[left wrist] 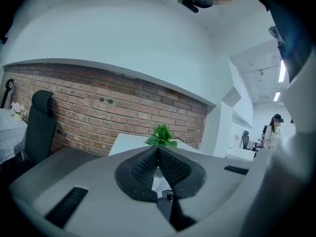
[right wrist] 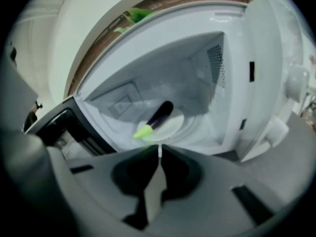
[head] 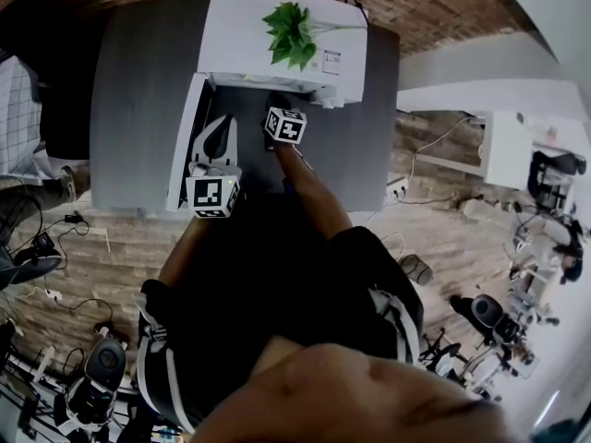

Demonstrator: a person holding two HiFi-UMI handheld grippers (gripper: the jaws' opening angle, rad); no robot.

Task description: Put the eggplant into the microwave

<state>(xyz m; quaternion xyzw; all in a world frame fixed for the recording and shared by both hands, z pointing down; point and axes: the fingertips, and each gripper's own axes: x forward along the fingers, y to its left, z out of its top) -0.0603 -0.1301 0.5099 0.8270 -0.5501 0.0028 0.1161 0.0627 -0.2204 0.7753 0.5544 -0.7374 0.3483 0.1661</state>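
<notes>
A dark purple eggplant (right wrist: 159,116) with a green stem end lies on the white turntable plate (right wrist: 173,127) inside the open white microwave (head: 240,35). My right gripper (right wrist: 159,151) is shut and empty. It sits just in front of the cavity and points down at the plate; its marker cube (head: 285,125) shows at the opening in the head view. My left gripper (left wrist: 158,151) is also shut with nothing in it. It hovers beside the open door (head: 182,141) and points level over the microwave's top.
A green plant (head: 292,31) stands on the microwave's top. The microwave rests on a grey table (head: 138,90) against a brick wall (left wrist: 98,112). A black chair (left wrist: 39,127) stands left of the table. Cables and equipment lie on the floor around.
</notes>
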